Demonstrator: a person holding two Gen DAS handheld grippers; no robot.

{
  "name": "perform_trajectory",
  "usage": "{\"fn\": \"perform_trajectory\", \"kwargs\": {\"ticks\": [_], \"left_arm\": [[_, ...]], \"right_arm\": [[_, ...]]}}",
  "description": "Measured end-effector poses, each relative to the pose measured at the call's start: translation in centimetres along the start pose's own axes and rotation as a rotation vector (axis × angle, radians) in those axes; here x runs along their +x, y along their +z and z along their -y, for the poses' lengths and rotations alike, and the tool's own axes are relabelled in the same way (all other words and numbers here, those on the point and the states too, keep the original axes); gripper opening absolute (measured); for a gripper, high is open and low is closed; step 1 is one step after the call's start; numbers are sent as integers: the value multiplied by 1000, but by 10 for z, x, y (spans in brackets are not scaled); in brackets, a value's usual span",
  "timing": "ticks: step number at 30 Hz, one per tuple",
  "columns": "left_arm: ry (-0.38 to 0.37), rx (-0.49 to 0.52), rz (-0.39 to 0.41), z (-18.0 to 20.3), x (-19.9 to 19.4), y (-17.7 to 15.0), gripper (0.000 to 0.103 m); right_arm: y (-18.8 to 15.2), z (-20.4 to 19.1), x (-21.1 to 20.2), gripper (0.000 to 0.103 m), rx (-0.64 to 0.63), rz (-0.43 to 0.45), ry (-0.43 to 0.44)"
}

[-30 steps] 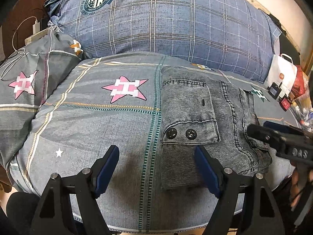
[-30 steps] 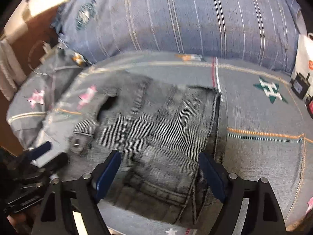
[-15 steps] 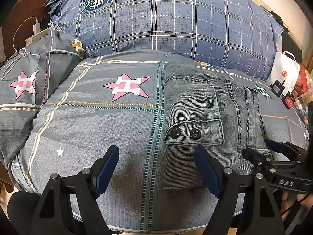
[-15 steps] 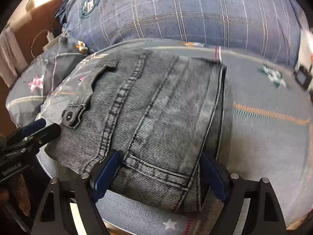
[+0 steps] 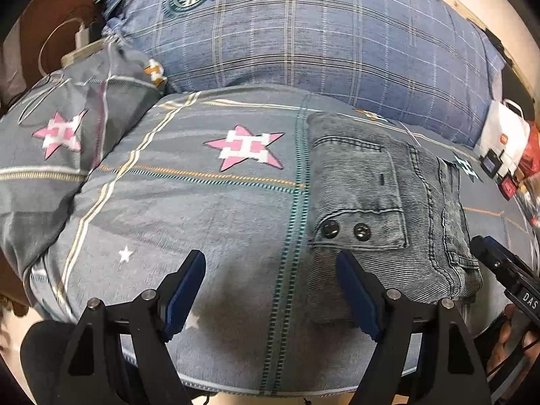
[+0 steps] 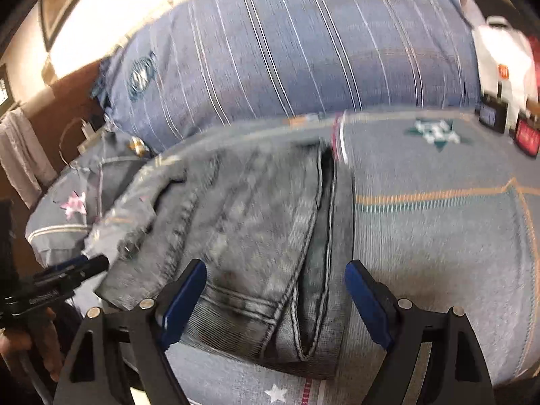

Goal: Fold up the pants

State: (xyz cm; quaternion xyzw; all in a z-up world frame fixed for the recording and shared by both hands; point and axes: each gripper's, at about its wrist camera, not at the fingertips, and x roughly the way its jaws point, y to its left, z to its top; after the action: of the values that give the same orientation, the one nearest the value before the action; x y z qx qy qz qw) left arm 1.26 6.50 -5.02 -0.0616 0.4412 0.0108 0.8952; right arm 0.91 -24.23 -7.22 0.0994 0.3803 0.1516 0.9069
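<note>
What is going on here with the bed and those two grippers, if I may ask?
A person is folding grey corduroy pants on a star-patterned quilt. The pants already lie as a compact folded bundle. The left hand-held gripper and the right hand-held gripper are both open and hold nothing, poised at the bundle's near edge. A blue plaid pillow sits behind.

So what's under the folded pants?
The pants lie on the grey star-print quilt, which shows all around them. The patch directly beneath and the inner folded layers are covered.
</note>
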Motion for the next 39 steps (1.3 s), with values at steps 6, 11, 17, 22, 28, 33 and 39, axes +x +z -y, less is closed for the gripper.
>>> {"fn": "perform_trajectory", "kwargs": {"ticks": [6,11,17,22,28,33,39], "left_arm": [[-7,-27,-17,-7,-8,-4,80],[-5,-45,-26,-9,-18,-6,80],[5,-46,-31,-11,-29,-12,80],[25,-59,-42,-16,-36,-15,80],[19,-89,-39,-20,-44,-13,80],[10,-105,-54,-22,-43,-14,80],[6,-111,-49,-24,-43,-13,80]], "right_arm": [[-13,-11,15,89,-67,-92,-49],[-8,-10,0,89,-44,-18,-26],[-9,-12,3,89,-52,-36,-43],[-9,-14,10,92,-79,-60,-67],[-8,-14,3,92,-73,-38,-81],[-17,-22,21,92,-126,-124,-99],[-12,-18,3,92,-100,-35,-100]]}}
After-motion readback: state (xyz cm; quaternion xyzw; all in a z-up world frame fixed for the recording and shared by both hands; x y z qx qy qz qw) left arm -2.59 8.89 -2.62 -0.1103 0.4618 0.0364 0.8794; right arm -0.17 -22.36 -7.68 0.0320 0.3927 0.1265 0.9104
